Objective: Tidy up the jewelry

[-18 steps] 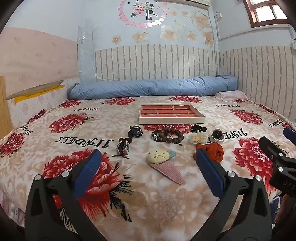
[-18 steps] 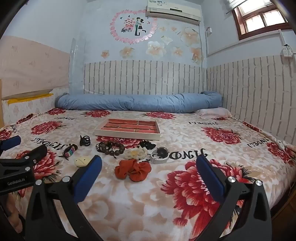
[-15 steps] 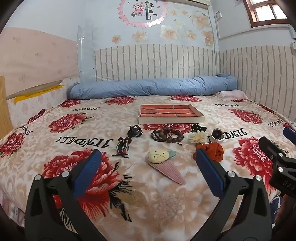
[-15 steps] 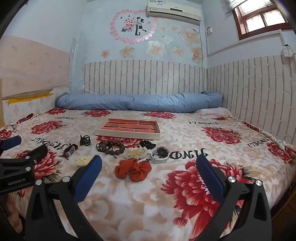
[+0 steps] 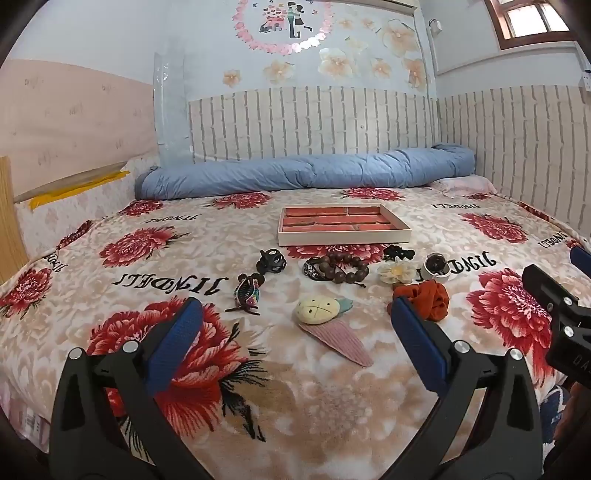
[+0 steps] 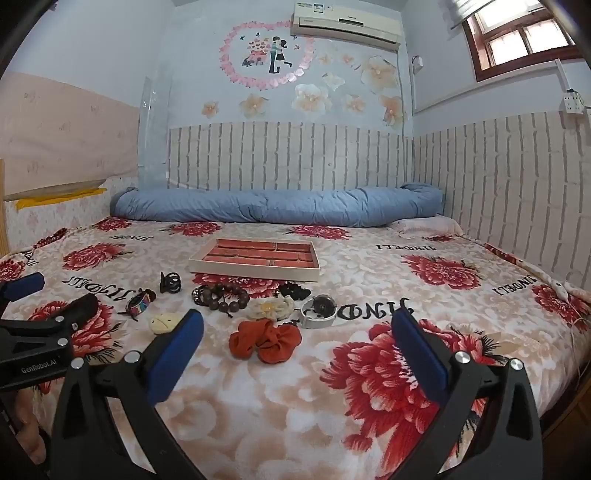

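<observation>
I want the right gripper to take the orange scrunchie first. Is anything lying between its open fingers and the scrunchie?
Nothing visible: only bare blanket lies between the open right gripper and the orange scrunchie.

The bed is bare in front of the fingers; small things crowd before the tray.

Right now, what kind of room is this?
Most likely a home bedroom: a bed under a floral blanket, a rolled blue duvet along the wall, and a wall-mounted air conditioner. A compartment tray and hair accessories lie on the blanket.
</observation>
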`<state>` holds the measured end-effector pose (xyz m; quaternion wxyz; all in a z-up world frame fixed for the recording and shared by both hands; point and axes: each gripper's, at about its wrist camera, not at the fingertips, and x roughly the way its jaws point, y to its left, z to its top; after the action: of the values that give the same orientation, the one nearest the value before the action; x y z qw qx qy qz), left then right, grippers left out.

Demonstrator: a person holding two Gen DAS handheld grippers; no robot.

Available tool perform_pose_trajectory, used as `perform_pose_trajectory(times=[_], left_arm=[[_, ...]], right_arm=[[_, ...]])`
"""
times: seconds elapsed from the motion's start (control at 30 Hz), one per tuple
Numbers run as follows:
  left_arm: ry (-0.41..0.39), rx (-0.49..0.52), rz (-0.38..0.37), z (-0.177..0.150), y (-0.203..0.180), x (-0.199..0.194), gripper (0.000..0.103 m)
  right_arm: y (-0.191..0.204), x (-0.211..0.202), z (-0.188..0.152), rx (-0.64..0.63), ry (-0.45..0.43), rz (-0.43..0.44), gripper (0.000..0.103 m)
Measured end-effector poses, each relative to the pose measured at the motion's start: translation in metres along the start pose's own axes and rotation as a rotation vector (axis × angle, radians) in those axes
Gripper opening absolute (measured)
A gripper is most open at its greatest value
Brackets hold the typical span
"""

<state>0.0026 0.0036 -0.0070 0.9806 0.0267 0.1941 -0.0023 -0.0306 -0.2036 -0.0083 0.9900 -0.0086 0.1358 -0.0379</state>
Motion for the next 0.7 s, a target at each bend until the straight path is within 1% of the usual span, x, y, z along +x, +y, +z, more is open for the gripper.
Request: perform_pose_trajectory(times=[0.07,0.7], left_arm=[[0.001,0.005,0.008,0.0011,-0.0054,-0.0006,0.098],[0.001,0.006,0.007,0.0028,-0.0063,-0.0028,0.098]], right_arm=[[-0.0006,-0.0002,0.0001,0.0,0.0,0.002,0.099],[-0.004,-0.0019,0.0019,0.002,-0.004,0.002,0.099]])
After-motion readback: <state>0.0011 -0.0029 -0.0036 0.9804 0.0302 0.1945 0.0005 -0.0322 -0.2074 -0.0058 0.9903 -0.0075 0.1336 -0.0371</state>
